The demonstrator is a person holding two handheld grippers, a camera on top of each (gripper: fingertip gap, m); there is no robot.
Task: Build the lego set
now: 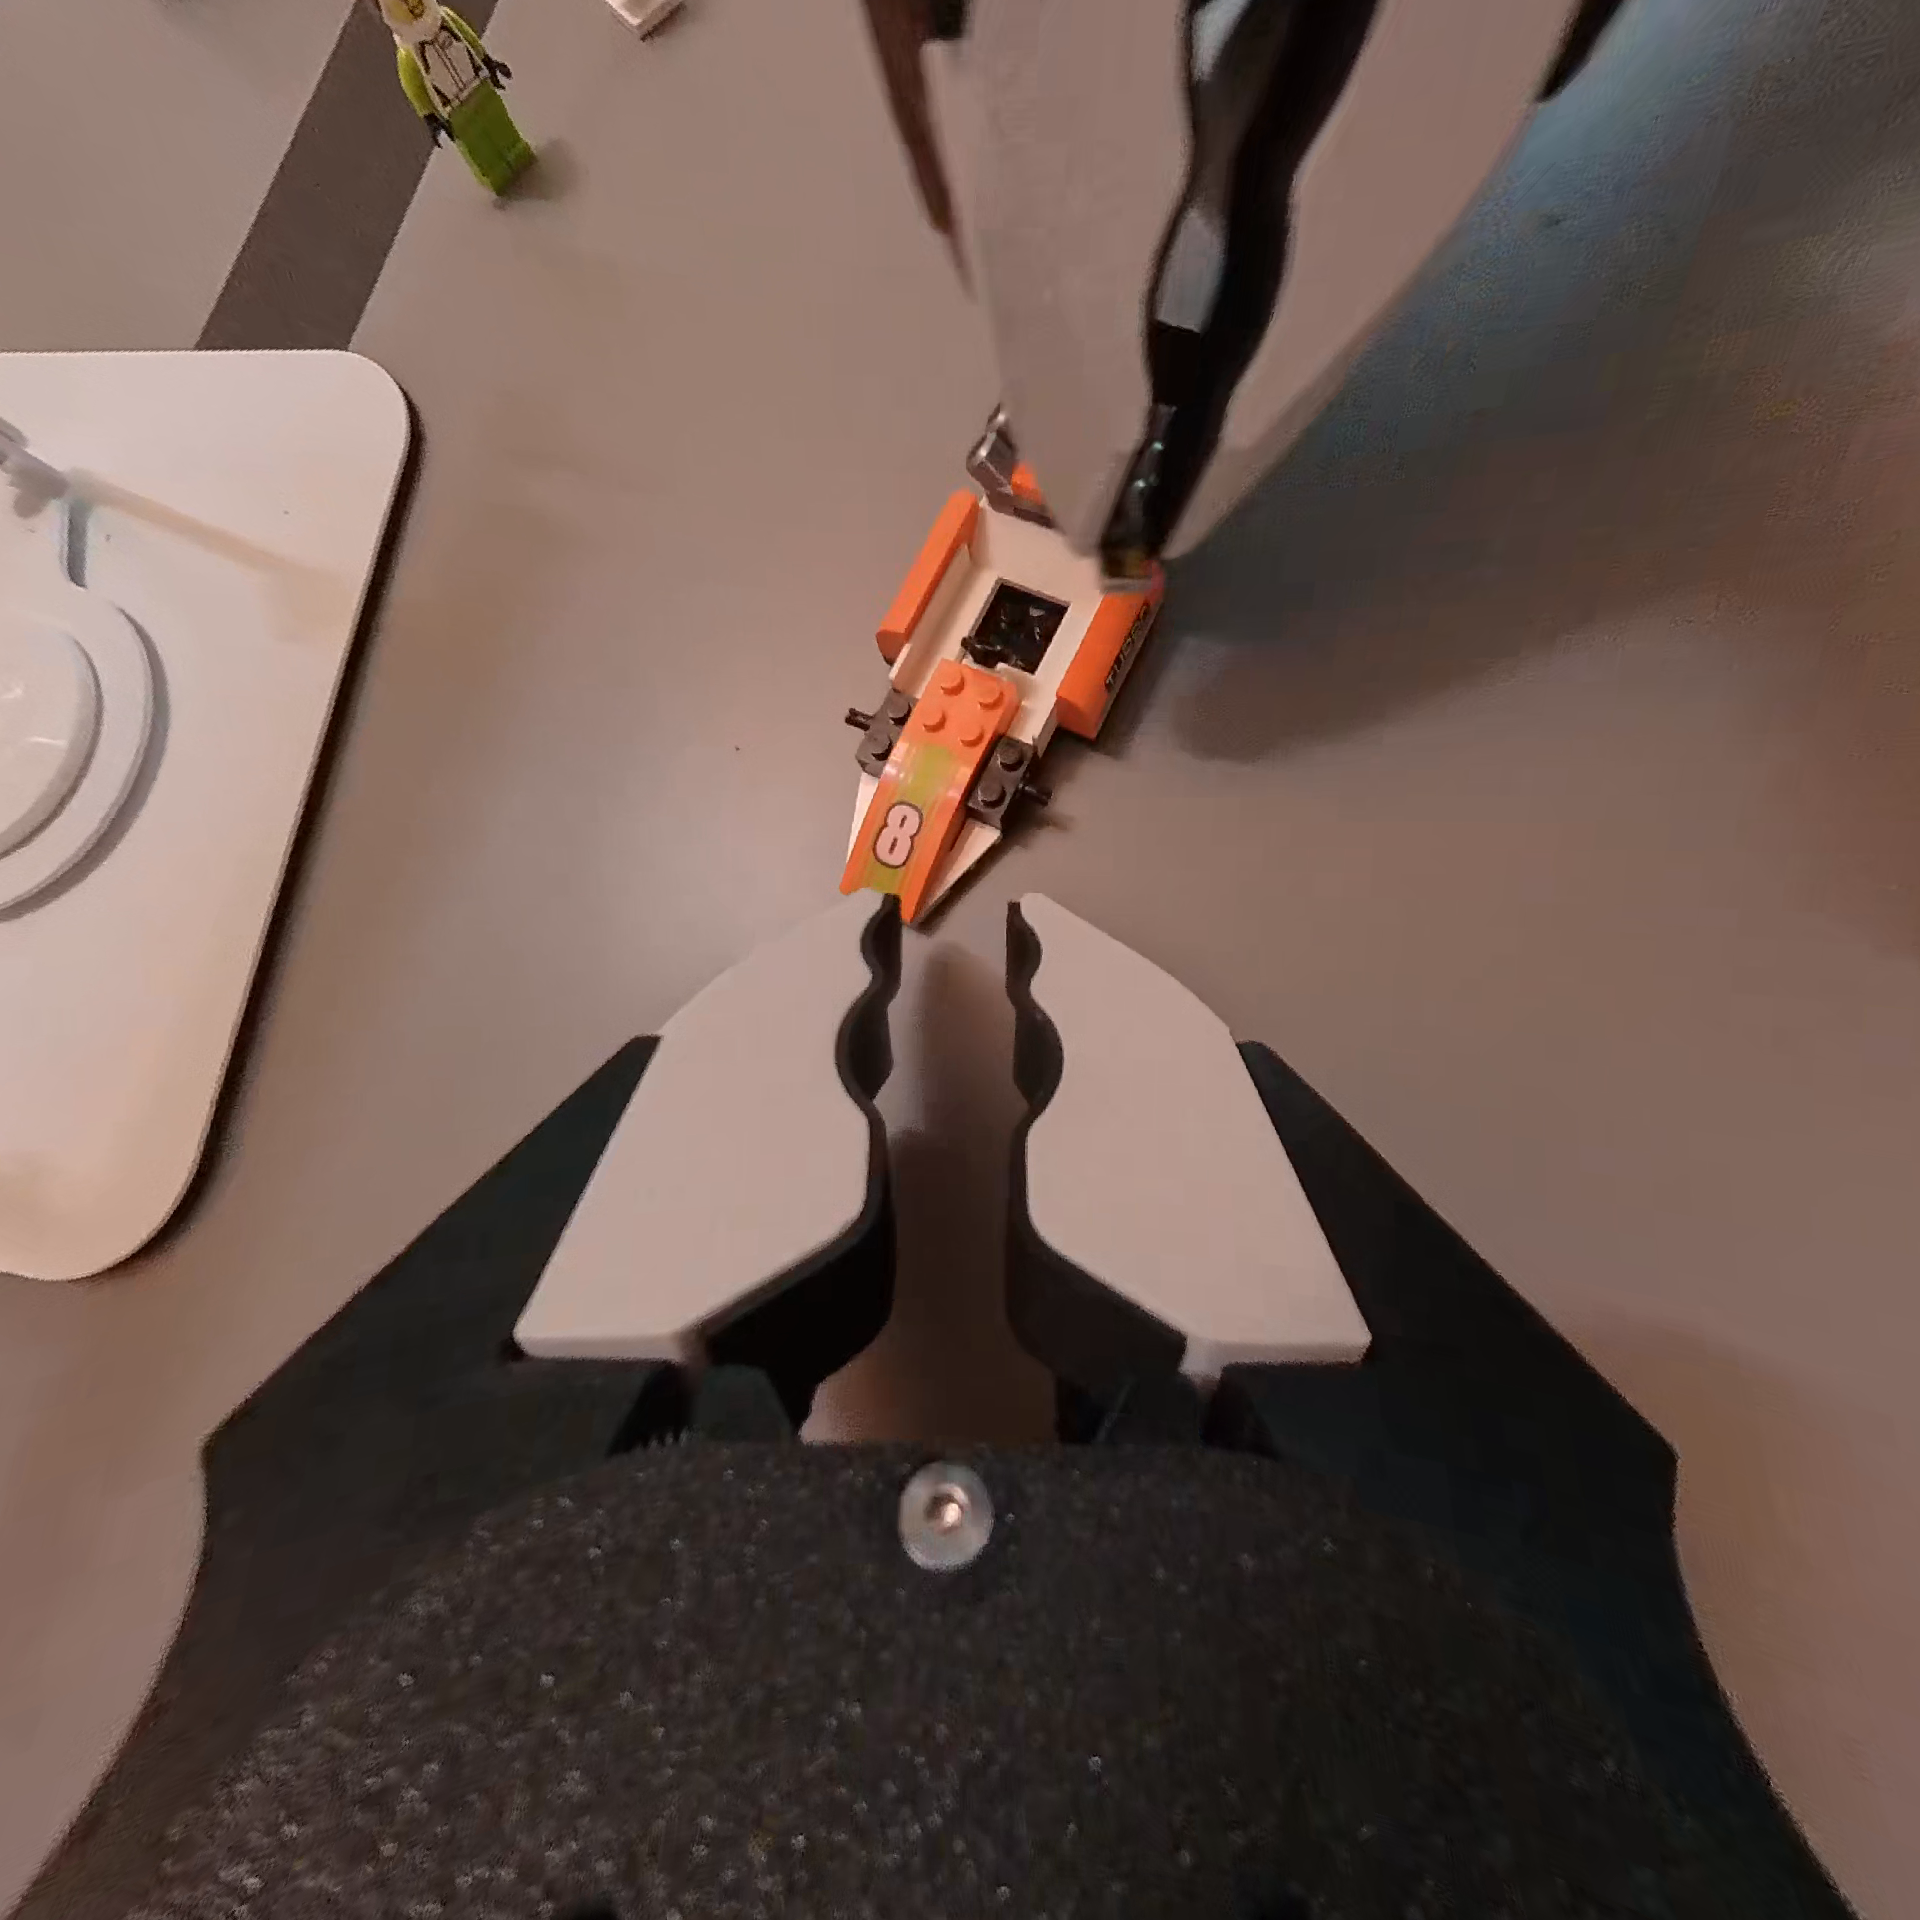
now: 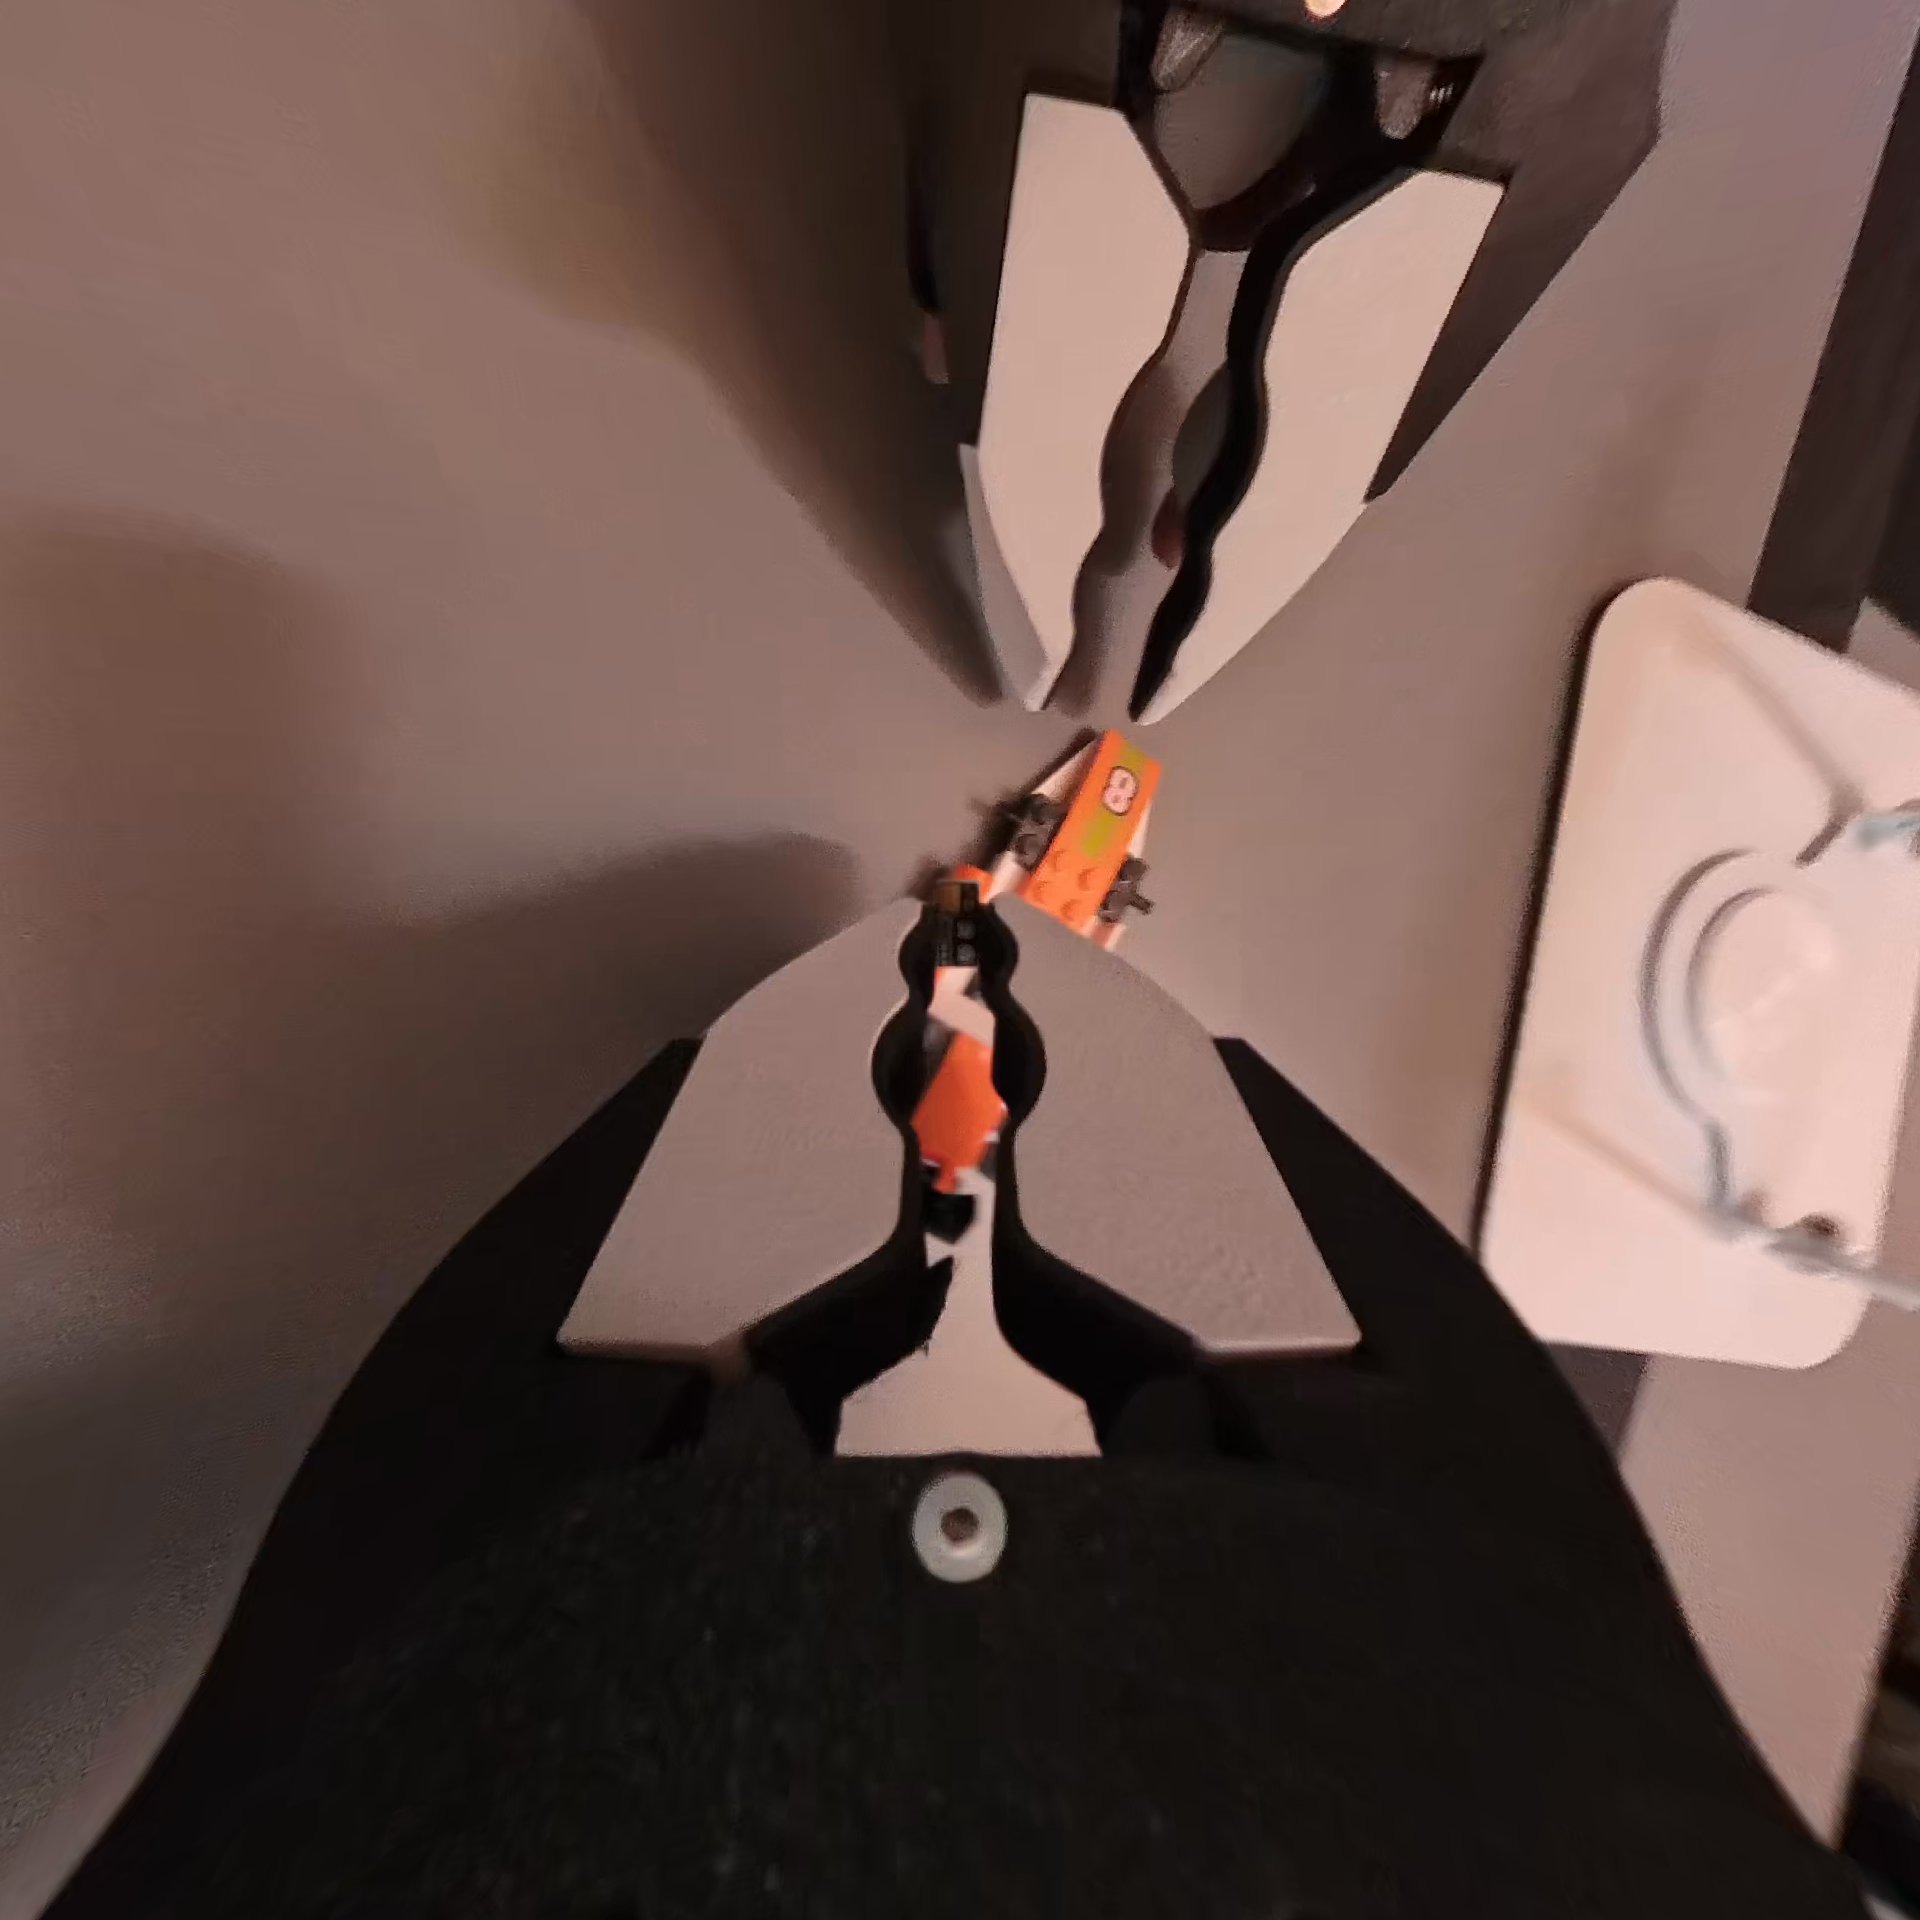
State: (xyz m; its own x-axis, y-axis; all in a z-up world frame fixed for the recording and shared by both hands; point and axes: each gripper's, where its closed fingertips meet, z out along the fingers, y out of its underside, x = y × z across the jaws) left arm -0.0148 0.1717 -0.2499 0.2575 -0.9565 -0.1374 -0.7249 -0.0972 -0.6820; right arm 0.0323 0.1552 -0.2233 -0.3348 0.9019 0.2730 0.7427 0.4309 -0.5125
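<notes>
Pointing nose at left gripper (image 1: 943, 909), parted, empty | lego car (image 1: 987, 675) | right gripper (image 2: 961, 914) clamps rear

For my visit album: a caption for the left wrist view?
Open left gripper faces orange-and-white lego car, its rear pinched by right gripper.

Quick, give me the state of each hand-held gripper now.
Left hand-held gripper: open, empty, tips just short of the car's nose.
Right hand-held gripper: shut on the car's rear edge.
</notes>
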